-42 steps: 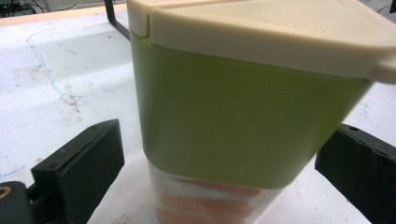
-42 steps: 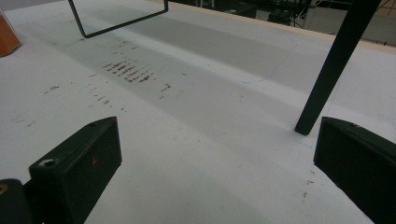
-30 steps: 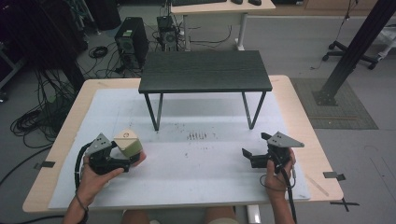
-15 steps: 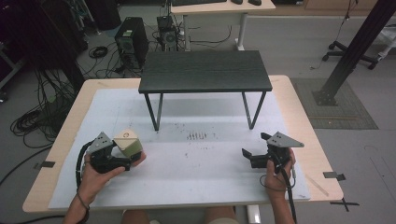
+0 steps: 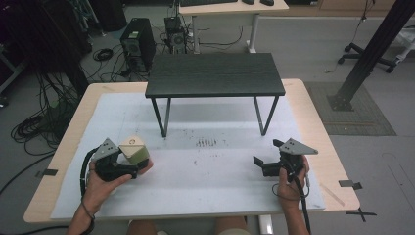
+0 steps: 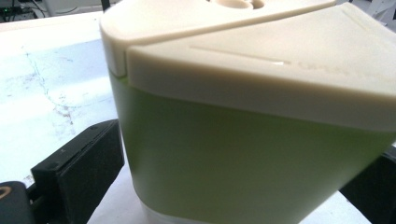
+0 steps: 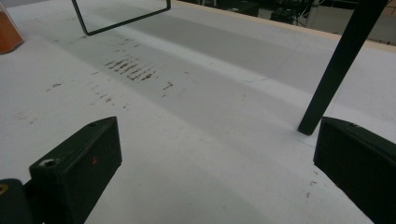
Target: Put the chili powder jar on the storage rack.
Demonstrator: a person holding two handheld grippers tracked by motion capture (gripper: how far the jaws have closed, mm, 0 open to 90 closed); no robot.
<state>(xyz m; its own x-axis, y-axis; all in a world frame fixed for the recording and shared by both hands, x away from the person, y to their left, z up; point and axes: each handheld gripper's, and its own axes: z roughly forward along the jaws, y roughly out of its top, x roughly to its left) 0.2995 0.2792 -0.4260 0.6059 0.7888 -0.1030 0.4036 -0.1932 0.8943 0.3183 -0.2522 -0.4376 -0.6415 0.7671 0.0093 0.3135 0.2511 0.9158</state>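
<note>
A pale green container (image 5: pixel 138 154) with a cream lid (image 5: pixel 132 144) stands at the front left of the white mat (image 5: pixel 205 181). My left gripper (image 5: pixel 137 165) is shut on it. In the left gripper view the container's green wall (image 6: pixel 243 154) sits between the two black jaws, under the cream lid (image 6: pixel 261 56). My right gripper (image 5: pixel 260 165) rests at the front right of the mat. It is open with nothing between its fingers, and bare mat shows between the jaws of my right gripper (image 7: pixel 215 144).
A small black table (image 5: pixel 215 73) on thin metal legs stands at the back middle of the mat; one leg (image 7: pixel 338 70) rises close ahead of the right gripper. Dark scuff marks (image 5: pixel 208 143) dot the mat's centre. An orange-tinted thing (image 7: pixel 7 28) is cut off by the frame edge.
</note>
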